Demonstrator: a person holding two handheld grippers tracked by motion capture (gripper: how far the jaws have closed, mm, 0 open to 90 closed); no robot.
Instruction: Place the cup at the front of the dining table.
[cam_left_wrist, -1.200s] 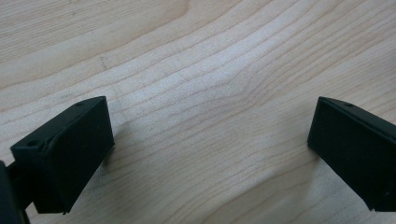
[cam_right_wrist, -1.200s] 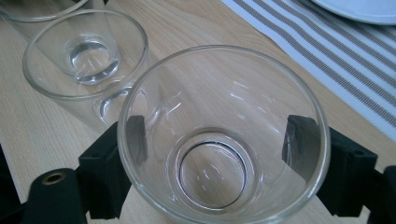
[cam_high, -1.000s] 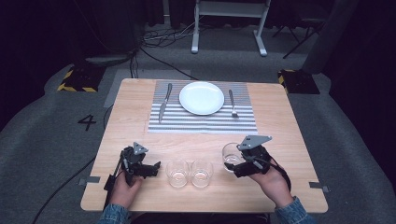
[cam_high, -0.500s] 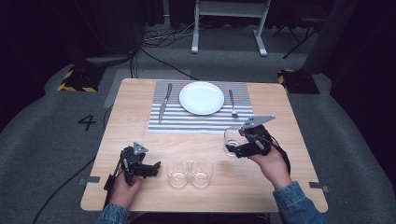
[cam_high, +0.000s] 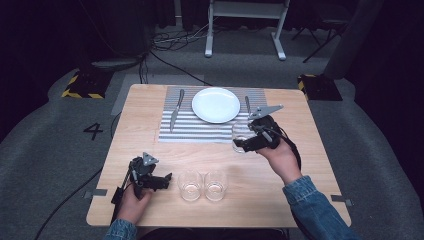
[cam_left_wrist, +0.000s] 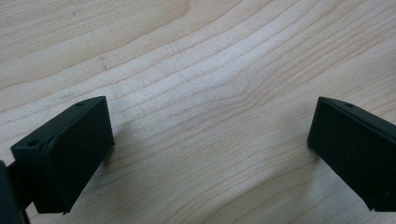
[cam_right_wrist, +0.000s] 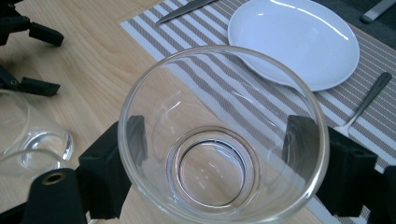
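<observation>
My right gripper (cam_high: 246, 143) is shut on a clear drinking glass (cam_high: 240, 133), held just off the near right corner of the striped placemat (cam_high: 200, 129). In the right gripper view the glass (cam_right_wrist: 219, 135) sits between both black jaws, its mouth tilted toward the camera. Two more clear glasses (cam_high: 190, 185) (cam_high: 215, 184) stand side by side near the table's front edge. My left gripper (cam_high: 161, 181) rests low on the wood just left of them, open, with only bare wood between its jaws (cam_left_wrist: 210, 154).
A white plate (cam_high: 216, 105) sits on the placemat with a knife (cam_high: 176, 110) to its left and a fork (cam_high: 247, 105) to its right. The wooden table (cam_high: 310, 150) stands on grey carpet. A metal stand (cam_high: 245, 20) is behind the table.
My right gripper has carried its glass away from the row of glasses, forward and up toward the placemat's right corner. The left gripper has stayed put.
</observation>
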